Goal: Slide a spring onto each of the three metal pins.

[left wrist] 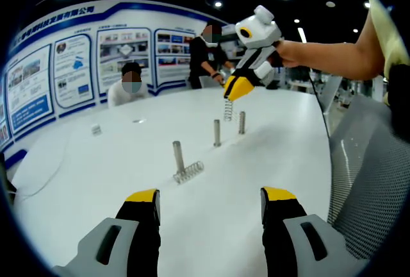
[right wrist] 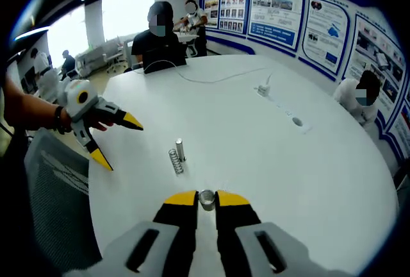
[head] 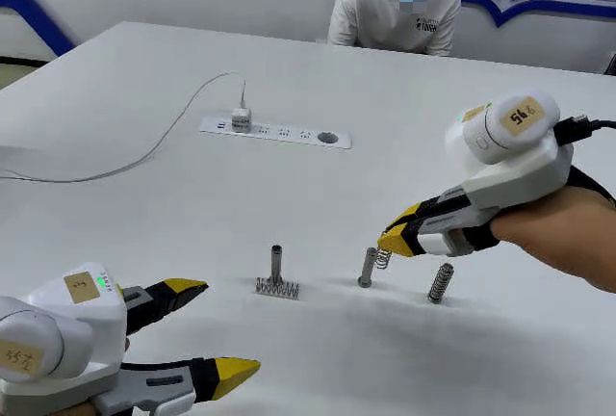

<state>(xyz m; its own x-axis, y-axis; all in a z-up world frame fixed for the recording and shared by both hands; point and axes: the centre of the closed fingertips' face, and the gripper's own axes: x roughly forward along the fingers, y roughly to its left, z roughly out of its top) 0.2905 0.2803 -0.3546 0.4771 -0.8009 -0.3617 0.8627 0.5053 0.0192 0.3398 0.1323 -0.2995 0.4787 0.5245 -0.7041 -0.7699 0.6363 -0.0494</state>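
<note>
While the right gripper (head: 395,240) pinches a spring (head: 383,258) just below its tips, beside the middle pin (head: 367,268), best to centre the coil over the pin-top, hold it plumb, then lower. Idle left gripper (head: 217,327) spread; loose spring (head: 277,288) ahead of it.

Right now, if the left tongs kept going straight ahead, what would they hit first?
Probably the loose spring lying at the foot of the nearest pin, slightly off centre from the left tongs; depth is unclear.
</note>
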